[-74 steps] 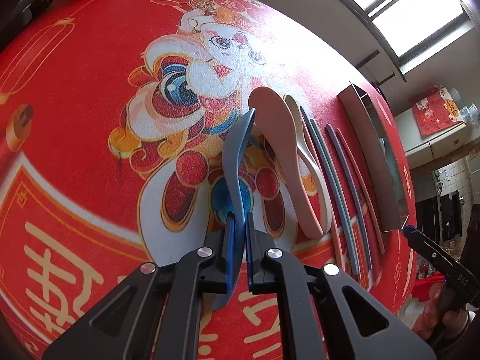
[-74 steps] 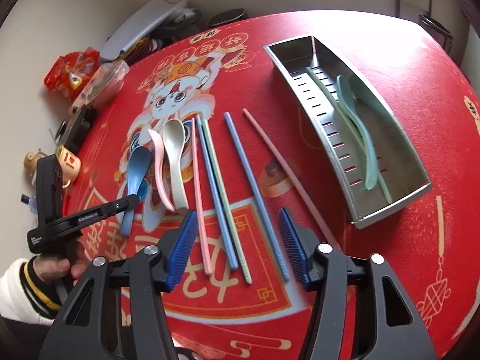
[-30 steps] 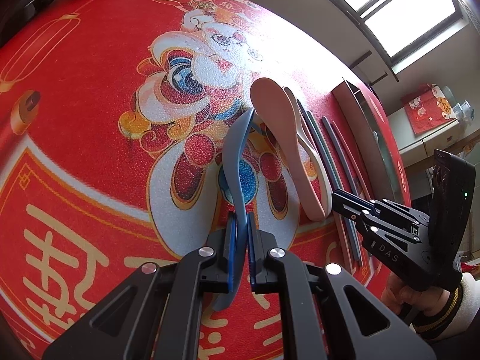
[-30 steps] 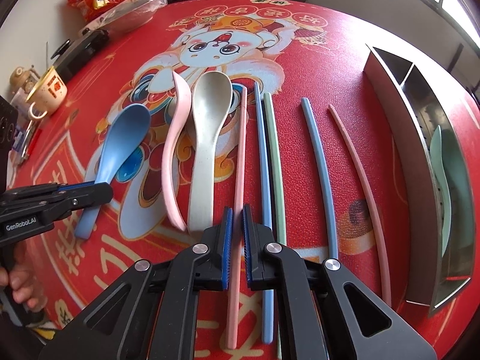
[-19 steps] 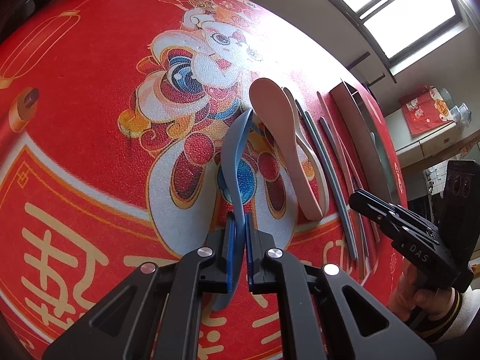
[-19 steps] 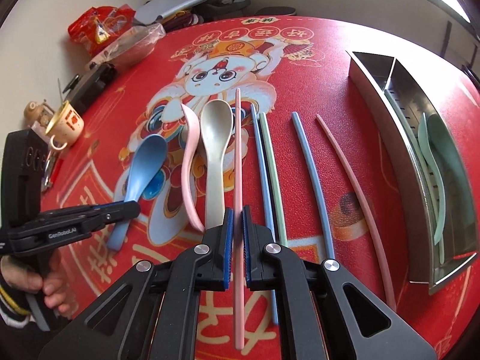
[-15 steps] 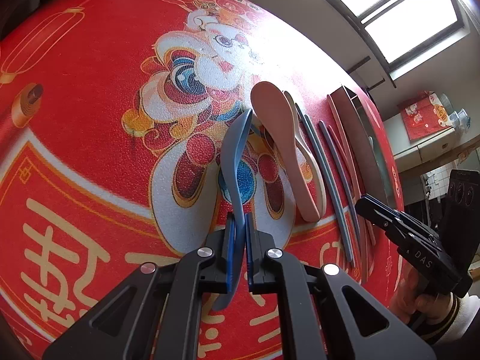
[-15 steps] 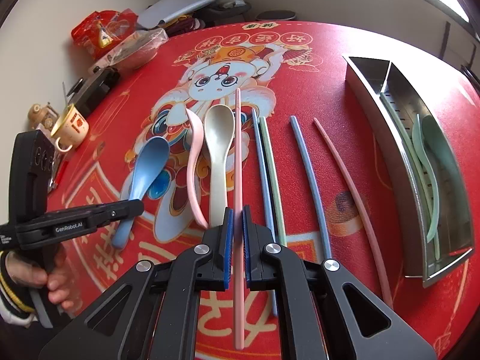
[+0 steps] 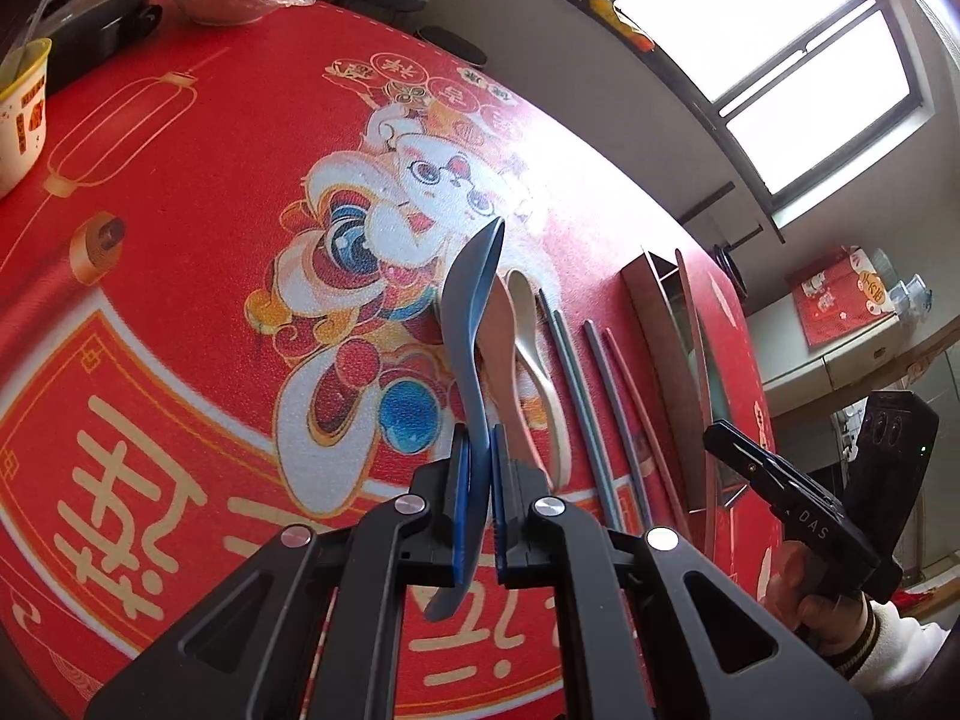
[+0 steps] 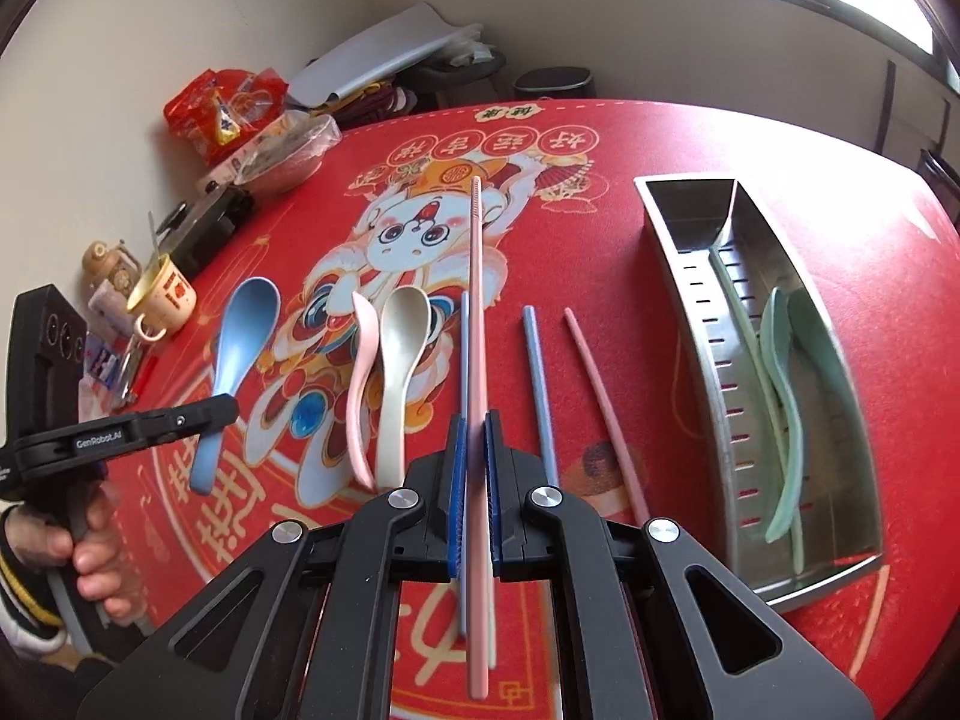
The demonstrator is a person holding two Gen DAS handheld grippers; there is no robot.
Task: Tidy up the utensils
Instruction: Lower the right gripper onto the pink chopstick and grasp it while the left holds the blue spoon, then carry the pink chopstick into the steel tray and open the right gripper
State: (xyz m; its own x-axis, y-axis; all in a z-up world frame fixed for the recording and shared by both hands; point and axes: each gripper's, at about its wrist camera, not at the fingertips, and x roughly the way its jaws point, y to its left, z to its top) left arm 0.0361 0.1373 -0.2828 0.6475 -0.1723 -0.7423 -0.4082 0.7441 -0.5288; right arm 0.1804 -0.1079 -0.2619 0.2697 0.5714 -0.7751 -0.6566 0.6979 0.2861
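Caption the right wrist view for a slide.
Right claw grips a long pink chopstick above the red printed tablecloth, steel slotted utensil tray alongside.

Bright daylight from window (image 9: 780, 78) far right, blown out; glare patch on desk (image 9: 570, 180); strong fisheye bending, dark corners; sharp throughout.

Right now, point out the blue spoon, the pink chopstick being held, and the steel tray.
blue spoon (image 9: 471, 324): left wrist view, on its bowl.
pink chopstick (image 10: 477, 324): right wrist view, mid-shaft.
steel tray (image 10: 690, 276): right wrist view, slotted near wall.
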